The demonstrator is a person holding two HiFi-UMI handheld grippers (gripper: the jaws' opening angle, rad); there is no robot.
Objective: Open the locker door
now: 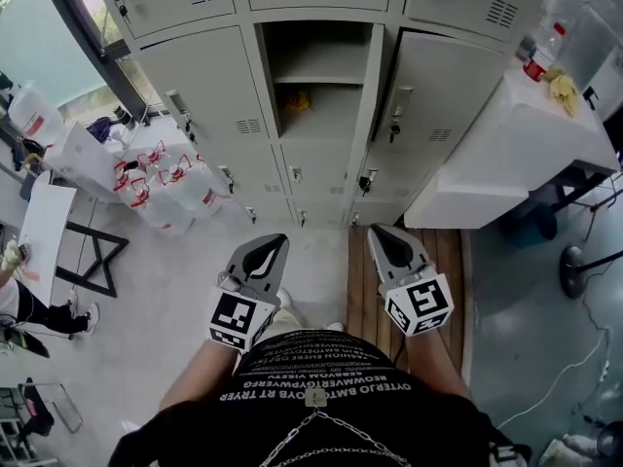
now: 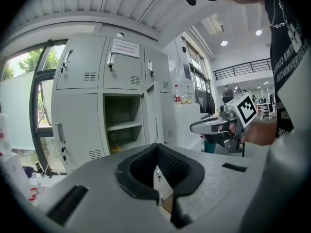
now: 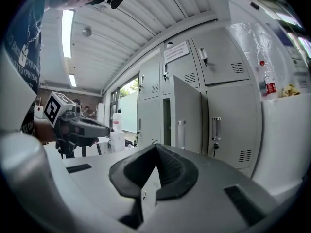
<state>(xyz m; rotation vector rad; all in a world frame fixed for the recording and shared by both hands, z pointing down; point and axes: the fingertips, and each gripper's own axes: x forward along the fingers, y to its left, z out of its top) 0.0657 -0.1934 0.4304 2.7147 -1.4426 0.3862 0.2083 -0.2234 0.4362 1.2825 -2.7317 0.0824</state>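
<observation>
While the person stands facing the bank of grey lockers, the middle locker (image 1: 321,47) already gapes open, and its door (image 3: 187,113) is swung out on the right-hand side of that opening, edge-on to the room with its slim handle showing. Inside the open locker a shelf (image 1: 316,78) divides the space, and a small yellow-orange thing (image 1: 298,99) lies below that shelf; what it is cannot be made out. Both claws hang in front of the open locker, well apart from it and from its door, and touch nothing. The left claw (image 1: 273,243) sits below and slightly left of the opening with its jaws together, and only floor and lockers show through the notch behind its pads. The right claw (image 1: 382,233) sits below the open locker's right edge with its jaws likewise closed and nothing between them. Left of the open locker, clear water jugs (image 1: 180,188) with red handles crowd the floor. Right of it stands a white worktop (image 1: 516,154) that carries a bottle (image 1: 540,54) with a red label and a yellow item (image 1: 565,90).
</observation>
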